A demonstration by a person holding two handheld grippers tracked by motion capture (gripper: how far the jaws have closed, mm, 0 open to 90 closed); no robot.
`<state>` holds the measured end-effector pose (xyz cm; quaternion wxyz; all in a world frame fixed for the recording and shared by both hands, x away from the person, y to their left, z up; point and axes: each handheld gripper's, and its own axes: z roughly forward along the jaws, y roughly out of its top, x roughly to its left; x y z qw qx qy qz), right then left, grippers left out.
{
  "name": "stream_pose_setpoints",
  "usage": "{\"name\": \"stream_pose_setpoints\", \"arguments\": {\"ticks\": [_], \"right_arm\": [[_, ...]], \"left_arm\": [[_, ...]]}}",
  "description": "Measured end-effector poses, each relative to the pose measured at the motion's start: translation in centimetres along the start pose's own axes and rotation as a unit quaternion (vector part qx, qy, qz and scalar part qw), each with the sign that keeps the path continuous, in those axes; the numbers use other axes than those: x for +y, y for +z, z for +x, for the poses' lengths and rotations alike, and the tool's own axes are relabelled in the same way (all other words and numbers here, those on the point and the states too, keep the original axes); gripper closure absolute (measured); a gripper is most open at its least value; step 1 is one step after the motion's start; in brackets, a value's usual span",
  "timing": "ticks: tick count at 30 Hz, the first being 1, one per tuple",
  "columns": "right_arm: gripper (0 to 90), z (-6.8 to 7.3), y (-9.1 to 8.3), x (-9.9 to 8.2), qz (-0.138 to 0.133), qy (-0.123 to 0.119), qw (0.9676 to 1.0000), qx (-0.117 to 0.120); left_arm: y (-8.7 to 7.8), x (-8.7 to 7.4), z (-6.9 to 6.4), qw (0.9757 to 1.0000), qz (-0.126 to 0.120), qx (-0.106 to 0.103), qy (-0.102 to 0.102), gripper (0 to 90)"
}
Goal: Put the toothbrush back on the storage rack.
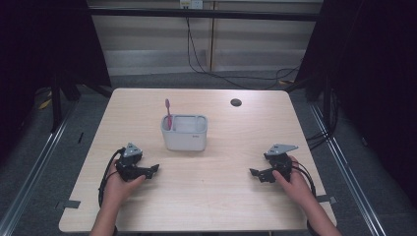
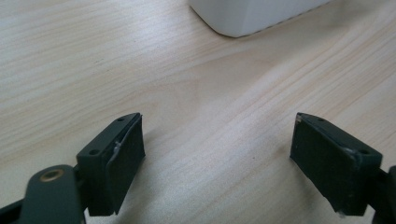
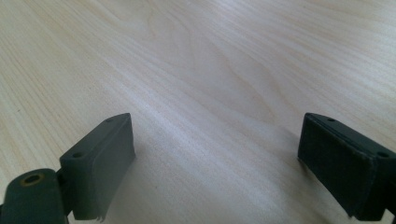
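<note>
Toothbrush (image 1: 168, 113): pink, upright in the left compartment of the white holder (image 1: 185, 138) at table (image 1: 221, 206) centre.
Left gripper (image 1: 153, 169): jaws wide, nothing between — resting near the front-left edge.
Right gripper (image 1: 253, 172): jaws wide, empty (bare wood between).
Clearance: open tabletop between grippers and holder.
Obscured: brush head too small to make out.

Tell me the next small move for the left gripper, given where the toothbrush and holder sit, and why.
Probably ease the left gripper forward toward the white holder. Its jaws stand open with only bare table between them, and the holder's corner lies just ahead in the left gripper view. The pink toothbrush stands upright in the holder's left end, nearer this gripper than the right gripper.
</note>
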<state>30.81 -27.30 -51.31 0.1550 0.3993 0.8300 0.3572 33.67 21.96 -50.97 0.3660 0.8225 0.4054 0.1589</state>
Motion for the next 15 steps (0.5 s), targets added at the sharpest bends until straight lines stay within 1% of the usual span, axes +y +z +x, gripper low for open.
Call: {"name": "stream_pose_setpoints", "arguments": {"ticks": [2, 15], "right_arm": [[10.1, 0.00, 0.00, 0.00, 0.000, 0.000, 1.0000, 0.000], [10.1, 0.00, 0.00, 0.00, 0.000, 0.000, 1.0000, 0.000]], "left_arm": [[0.10, 0.05, -0.20, 0.9999, 0.004, 0.005, 0.009, 16.0], [0.10, 0.06, -0.20, 0.9999, 0.005, 0.006, 0.008, 15.2]]}}
